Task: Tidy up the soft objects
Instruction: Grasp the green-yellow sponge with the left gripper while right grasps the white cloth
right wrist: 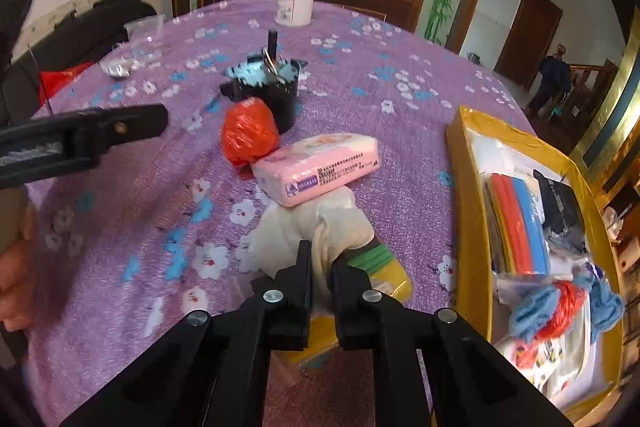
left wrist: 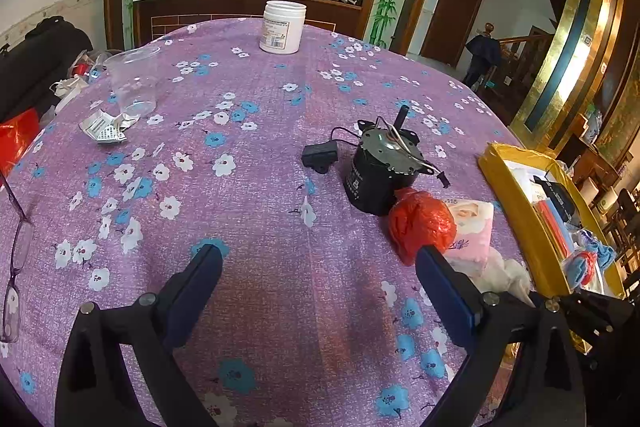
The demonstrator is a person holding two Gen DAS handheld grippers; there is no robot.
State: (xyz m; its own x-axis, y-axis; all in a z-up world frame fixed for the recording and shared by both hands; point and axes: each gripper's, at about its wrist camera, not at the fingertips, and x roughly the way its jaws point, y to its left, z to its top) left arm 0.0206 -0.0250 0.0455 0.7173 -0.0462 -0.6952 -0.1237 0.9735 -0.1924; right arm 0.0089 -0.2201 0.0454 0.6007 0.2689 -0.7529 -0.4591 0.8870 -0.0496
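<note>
Crowding the right half of the table (left wrist: 280, 99): a black motor (left wrist: 374, 171) with a shaft and loose wires, a small black plug (left wrist: 318, 155) just left of it, a red plastic bag (right wrist: 249, 131) touching the motor's near side, a pink tissue pack (right wrist: 320, 167) beside the bag, and a white cloth (right wrist: 320, 231) near of the pack, partly under it. Right gripper (right wrist: 320, 263) is clamped on a fold of the white cloth, jaws nearly together with fabric between them. A green and yellow item (right wrist: 380, 267) lies under the cloth at the gripper's right; what it is cannot be told.

Left gripper (left wrist: 318, 259) hangs over bare tablecloth, jaws wide, nothing between them; its right finger (left wrist: 444, 283) sits just near of the red bag and pack. In the right wrist view it enters from the left, well apart from the cloth.

Far side: white jar (left wrist: 283, 27) with a label too small to read. Far left: clear plastic cup (left wrist: 134, 83), crumpled foil packet (left wrist: 105, 129). Spectacles (left wrist: 16, 251) lie at the left edge.

Yellow box (right wrist: 464, 163) stands at the table's right edge, holding foam sheets (right wrist: 516, 223), a dark item, blue and red yarn (right wrist: 560, 311) and printed fabric. Open cloth lies between the pack and the box wall, and across the near left of the table.

Pack bears printed lines on its side; the characters are not legible
</note>
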